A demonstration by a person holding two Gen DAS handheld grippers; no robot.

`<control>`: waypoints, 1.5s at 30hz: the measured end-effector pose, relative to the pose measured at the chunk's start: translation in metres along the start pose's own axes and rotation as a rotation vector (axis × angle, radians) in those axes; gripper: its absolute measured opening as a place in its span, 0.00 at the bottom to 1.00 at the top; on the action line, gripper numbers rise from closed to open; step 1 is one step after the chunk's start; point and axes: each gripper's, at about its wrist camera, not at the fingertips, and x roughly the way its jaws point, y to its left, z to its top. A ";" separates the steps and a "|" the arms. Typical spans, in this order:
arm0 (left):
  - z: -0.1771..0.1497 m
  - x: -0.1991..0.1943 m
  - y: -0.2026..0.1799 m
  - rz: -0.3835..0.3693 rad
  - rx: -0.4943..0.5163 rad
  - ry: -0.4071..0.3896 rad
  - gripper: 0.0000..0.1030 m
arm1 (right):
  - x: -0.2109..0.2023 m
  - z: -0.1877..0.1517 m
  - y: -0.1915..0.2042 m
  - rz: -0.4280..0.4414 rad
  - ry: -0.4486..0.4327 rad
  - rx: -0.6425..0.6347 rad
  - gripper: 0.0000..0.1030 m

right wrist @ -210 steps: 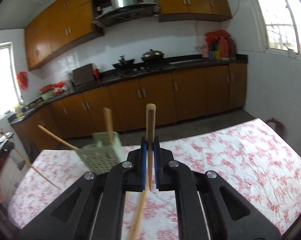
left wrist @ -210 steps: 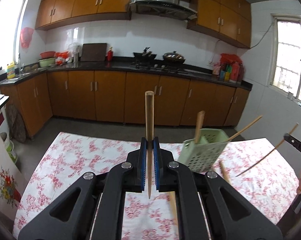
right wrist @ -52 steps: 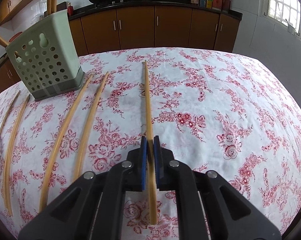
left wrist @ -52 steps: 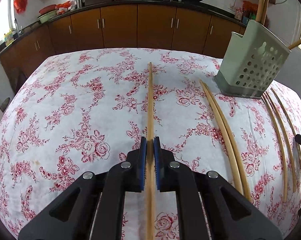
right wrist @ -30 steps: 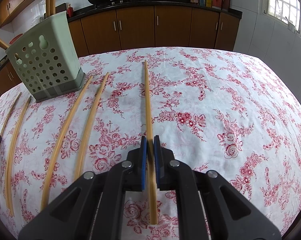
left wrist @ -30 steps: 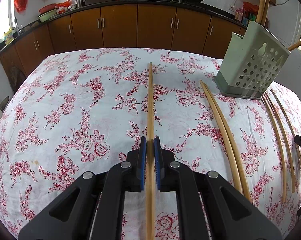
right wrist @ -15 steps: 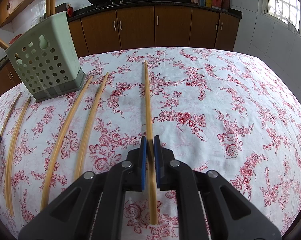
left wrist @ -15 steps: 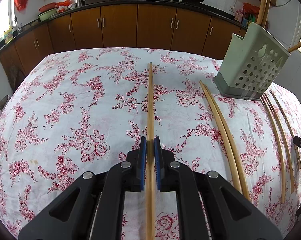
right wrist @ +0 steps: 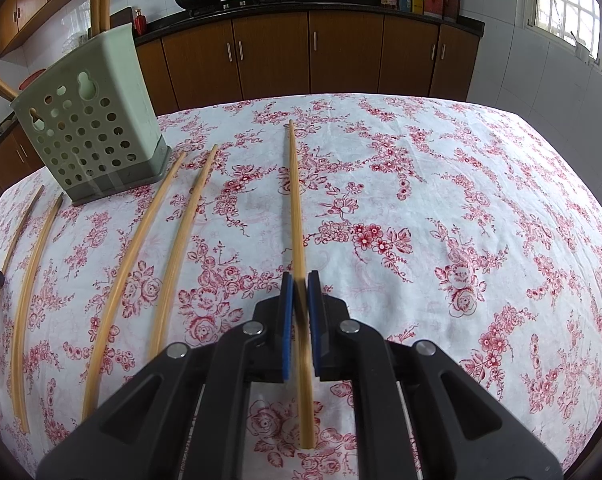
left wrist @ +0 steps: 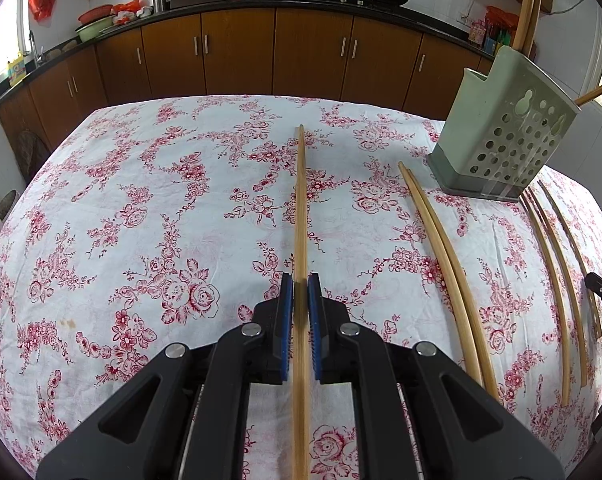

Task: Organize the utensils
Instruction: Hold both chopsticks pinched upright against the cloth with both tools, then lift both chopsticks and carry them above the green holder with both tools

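Note:
My left gripper (left wrist: 300, 282) is shut on a long bamboo chopstick (left wrist: 300, 200) that lies flat on the floral tablecloth (left wrist: 141, 200), pointing away from me. My right gripper (right wrist: 299, 280) is shut on another bamboo chopstick (right wrist: 295, 192), also lying on the cloth. A pale green perforated utensil holder (left wrist: 501, 140) stands at the right in the left wrist view and at the left in the right wrist view (right wrist: 89, 120), with chopsticks sticking out of its top.
Two chopsticks (left wrist: 441, 248) lie side by side left of the holder, and several more (left wrist: 557, 272) lie on its other side. The same loose chopsticks (right wrist: 153, 248) show in the right wrist view. Kitchen cabinets (left wrist: 241, 52) stand beyond the table's far edge.
Seven seconds ago both grippers held their chopsticks upright in the air; now both chopsticks lie flat on the cloth. Over the last second nothing has visibly moved.

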 end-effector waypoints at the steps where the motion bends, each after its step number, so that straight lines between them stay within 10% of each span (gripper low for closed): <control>1: 0.000 0.000 0.000 -0.002 0.000 0.000 0.09 | 0.000 0.000 0.000 -0.001 0.000 0.000 0.09; 27: -0.036 -0.038 -0.007 0.012 0.045 0.008 0.07 | -0.032 -0.021 -0.007 0.050 -0.025 0.011 0.08; 45: 0.043 -0.144 0.014 -0.065 -0.056 -0.350 0.07 | -0.131 0.039 -0.026 0.076 -0.353 0.059 0.08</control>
